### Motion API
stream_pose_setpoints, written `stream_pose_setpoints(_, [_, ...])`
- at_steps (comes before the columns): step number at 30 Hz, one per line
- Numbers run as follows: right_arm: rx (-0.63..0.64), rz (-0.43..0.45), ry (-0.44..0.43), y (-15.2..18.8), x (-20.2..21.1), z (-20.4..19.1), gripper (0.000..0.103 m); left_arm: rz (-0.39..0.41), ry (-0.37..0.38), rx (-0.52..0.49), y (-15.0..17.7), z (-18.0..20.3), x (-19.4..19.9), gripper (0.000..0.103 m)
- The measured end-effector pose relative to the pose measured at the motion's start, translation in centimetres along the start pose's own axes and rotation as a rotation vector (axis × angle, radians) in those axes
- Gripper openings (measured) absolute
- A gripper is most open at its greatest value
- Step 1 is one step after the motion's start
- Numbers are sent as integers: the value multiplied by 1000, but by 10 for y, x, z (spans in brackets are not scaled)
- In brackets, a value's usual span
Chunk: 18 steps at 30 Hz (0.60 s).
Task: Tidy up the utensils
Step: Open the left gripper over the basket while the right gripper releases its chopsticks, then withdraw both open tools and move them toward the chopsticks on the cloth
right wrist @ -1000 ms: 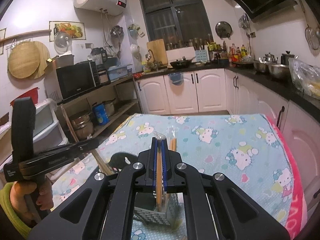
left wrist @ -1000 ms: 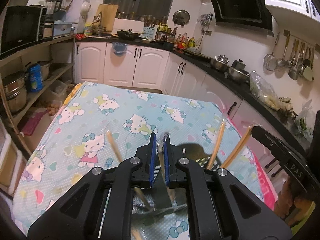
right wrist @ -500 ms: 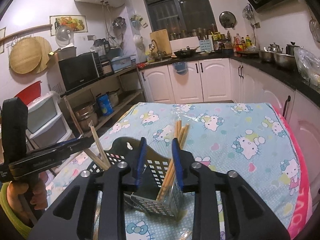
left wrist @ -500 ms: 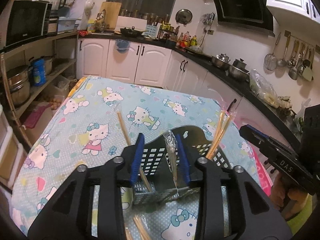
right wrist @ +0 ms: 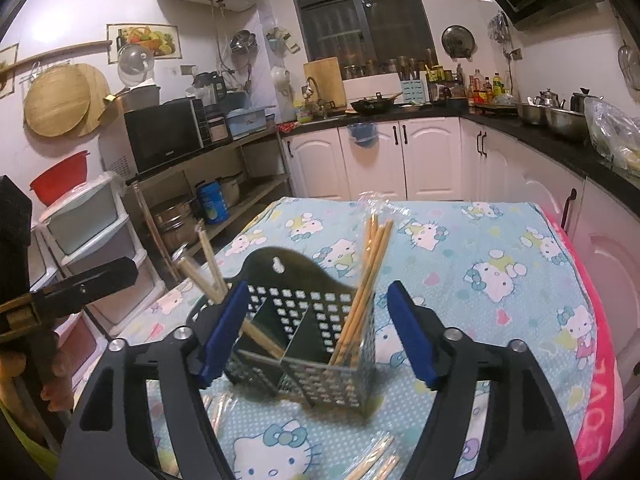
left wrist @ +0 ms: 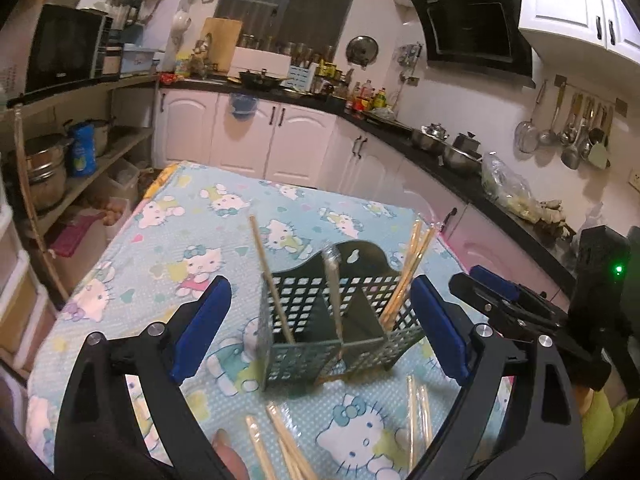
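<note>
On the cartoon-print tablecloth point(left wrist: 192, 248) a perforated utensil basket point(right wrist: 312, 344) stands between two wide-open, empty grippers, left point(left wrist: 320, 332) and right point(right wrist: 316, 334). Wrapped chopsticks point(left wrist: 418, 416), loose in front of it, look light, stiff and slick: best pinched mid-length.

- The utensil holder point(left wrist: 340, 320) stands on the tablecloth point(left wrist: 192, 240), between the spread fingers of my left gripper point(left wrist: 320, 328).
- Chopsticks point(left wrist: 404, 276) lean in its right compartment, a single chopstick point(left wrist: 270, 276) in the left, a wrapped one point(left wrist: 334, 292) at the middle divider.
- Loose chopsticks point(left wrist: 418, 412) lie on the cloth before it.
- My right gripper point(right wrist: 316, 332) also straddles the holder.
</note>
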State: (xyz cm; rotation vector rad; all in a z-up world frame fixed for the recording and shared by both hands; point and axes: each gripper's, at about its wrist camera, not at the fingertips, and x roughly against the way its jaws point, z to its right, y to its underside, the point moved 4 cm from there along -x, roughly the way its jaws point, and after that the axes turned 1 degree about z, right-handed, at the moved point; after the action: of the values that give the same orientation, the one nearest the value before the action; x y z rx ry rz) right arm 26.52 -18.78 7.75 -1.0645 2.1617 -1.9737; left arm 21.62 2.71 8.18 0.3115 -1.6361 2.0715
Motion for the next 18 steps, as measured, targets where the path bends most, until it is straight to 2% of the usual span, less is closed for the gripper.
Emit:
stream_pose_setpoints(3, [2,-1,-9,5,6,-7,78,7,-22,14,5,-5,12,92])
stream_pose_setpoints(5, [8,0,-11,9,11,-13,84,10,-42,22,11,-9,19,92])
stream_pose_setpoints(18, [42,-52,-43,39,20,-40,86,2,-113,78,49,-38,52,92])
